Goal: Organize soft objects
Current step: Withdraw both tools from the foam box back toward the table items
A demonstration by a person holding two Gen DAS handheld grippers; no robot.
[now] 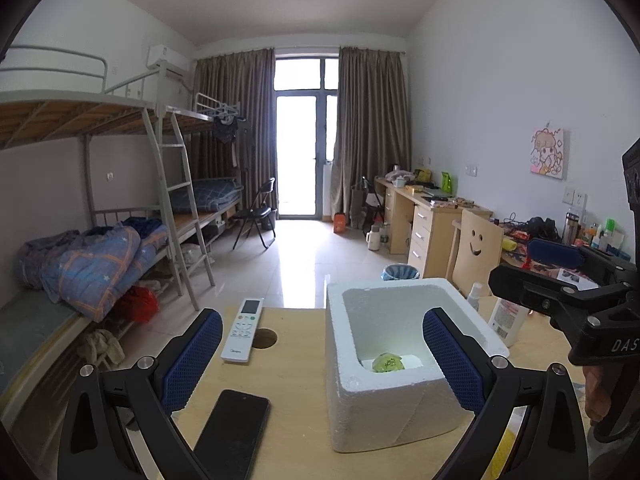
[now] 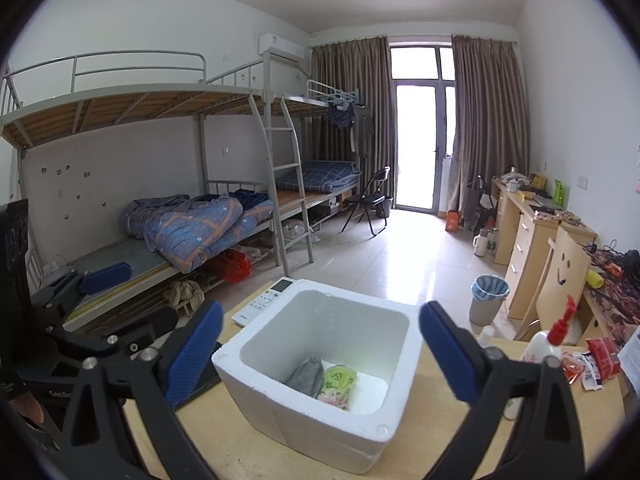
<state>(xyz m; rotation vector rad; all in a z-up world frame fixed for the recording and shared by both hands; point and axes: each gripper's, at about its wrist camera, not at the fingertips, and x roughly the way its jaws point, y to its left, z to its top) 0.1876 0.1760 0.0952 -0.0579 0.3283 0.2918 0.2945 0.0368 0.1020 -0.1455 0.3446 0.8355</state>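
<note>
One white square foam box (image 2: pixel 320 392) on one light wooden table (image 1: pixel 296 432). Inside it, two soft items: one grey fabric pouch (image 2: pixel 306 376), one green printed packet (image 2: pixel 338 384). One white remote control (image 1: pixel 243 330), one black smartphone (image 1: pixel 232 432), one white pump bottle with red nozzle (image 2: pixel 546 344).

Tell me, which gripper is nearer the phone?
Left. The left gripper hangs right over the phone beside the foam box; the right gripper hangs over the box, off the phone's side.

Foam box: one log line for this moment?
foam box: holds grey pouch, green packet | left gripper: open, empty | right gripper: open, empty
</note>
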